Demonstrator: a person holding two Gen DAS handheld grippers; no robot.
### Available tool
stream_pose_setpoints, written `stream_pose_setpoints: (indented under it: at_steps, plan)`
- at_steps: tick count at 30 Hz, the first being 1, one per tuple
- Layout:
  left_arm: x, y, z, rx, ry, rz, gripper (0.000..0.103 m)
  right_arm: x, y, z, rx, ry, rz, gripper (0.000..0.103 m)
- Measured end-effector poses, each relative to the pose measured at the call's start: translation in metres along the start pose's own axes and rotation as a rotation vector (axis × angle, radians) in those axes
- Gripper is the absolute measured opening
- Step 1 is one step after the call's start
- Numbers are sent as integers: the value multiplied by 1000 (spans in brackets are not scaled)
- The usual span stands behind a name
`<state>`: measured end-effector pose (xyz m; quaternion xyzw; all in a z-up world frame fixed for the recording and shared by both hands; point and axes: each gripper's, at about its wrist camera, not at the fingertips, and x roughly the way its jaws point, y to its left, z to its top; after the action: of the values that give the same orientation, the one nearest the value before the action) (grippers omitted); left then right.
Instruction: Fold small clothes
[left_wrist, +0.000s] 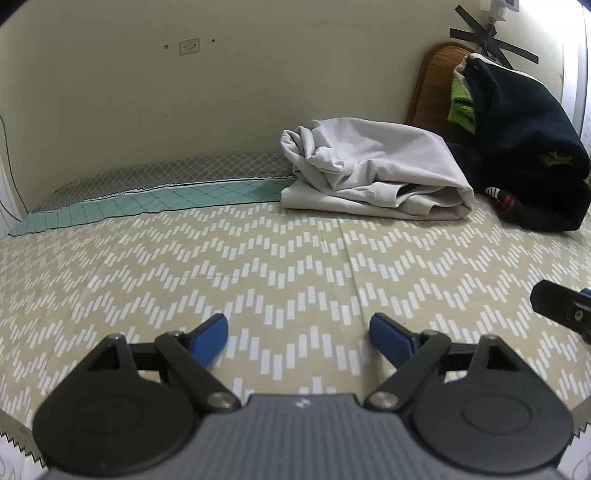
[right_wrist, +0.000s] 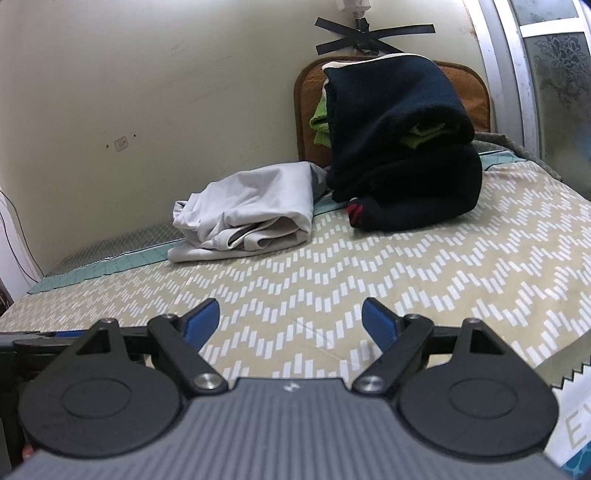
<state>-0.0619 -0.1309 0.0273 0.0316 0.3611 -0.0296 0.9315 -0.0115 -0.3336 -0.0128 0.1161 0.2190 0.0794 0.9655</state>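
While both the left gripper (left_wrist: 298, 330) and right gripper (right_wrist: 290, 319) stand wide apart and empty above the patterned sheet (left_wrist: 258, 266), the grey garment (left_wrist: 373, 170) lies bunched by the wall, its far edge hidden behind a dark clothes pile (right_wrist: 402, 147).

bedsheet (left_wrist: 295, 266) – beige, white zigzag dashes | garment (left_wrist: 373, 170) – pale grey | pile (right_wrist: 402, 155) – navy, lime green | tool pads (left_wrist: 210, 336) – blue

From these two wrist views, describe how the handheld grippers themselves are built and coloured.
Both look alike. The left gripper and right gripper each have a ribbed grey body with a small white mark, two round black discs, black linkage arms on silver pivot pins, and blue pads on the jaws. No cables, hands or sleeves show.
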Motion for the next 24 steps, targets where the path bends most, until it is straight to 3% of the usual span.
stream_pose_setpoints:
  at_steps: [24]
  plan:
    - [-1,0,0,-9,-8,-16,96,5,-3,1,-4,27,4,87]
